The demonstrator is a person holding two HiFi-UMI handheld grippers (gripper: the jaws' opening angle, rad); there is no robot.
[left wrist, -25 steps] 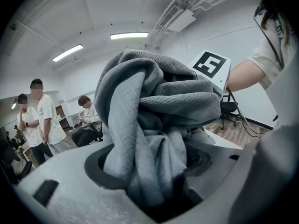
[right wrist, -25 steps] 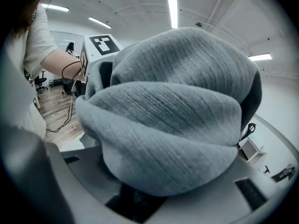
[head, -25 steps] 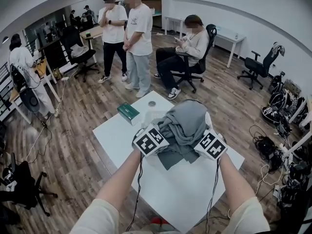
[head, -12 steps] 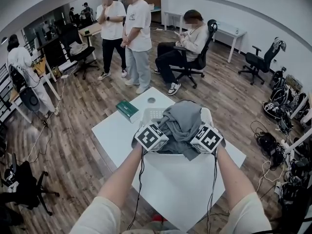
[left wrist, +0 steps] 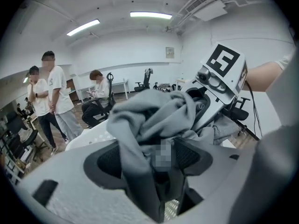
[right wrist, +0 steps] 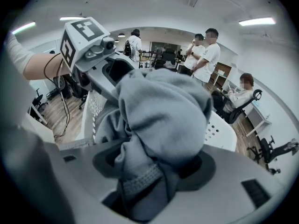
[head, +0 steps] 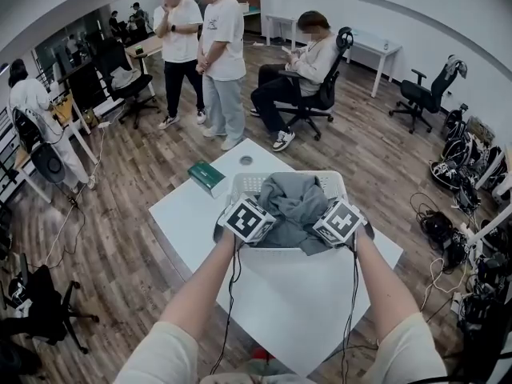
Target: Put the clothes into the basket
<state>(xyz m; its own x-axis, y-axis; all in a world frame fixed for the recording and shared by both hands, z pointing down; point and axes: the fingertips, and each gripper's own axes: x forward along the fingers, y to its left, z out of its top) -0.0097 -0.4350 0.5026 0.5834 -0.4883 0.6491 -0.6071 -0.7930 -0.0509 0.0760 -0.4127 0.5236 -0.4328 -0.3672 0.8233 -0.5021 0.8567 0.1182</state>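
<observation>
A crumpled grey garment (head: pixel 294 202) sits in the white perforated basket (head: pixel 332 180) on the white table (head: pixel 304 294). My left gripper (head: pixel 258 224) is at its left side and my right gripper (head: pixel 324 221) at its right, both over the basket's near rim. In the left gripper view the garment (left wrist: pixel 149 111) is bunched between the jaws of the left gripper (left wrist: pixel 156 157), which is shut on it. In the right gripper view the cloth (right wrist: pixel 163 111) still fills the gap of the right gripper (right wrist: pixel 154 167), whose jaws are opening.
A green box (head: pixel 208 176) and a small round object (head: pixel 246 160) lie on the table's far left part. Two people stand (head: pixel 212 46) and one sits (head: pixel 300 62) beyond the table. Office chairs and floor cables (head: pixel 448 238) are to the right.
The garment has come down from above the table into the basket, and both grippers moved forward and down with it. The basket's walls now show around the cloth.
</observation>
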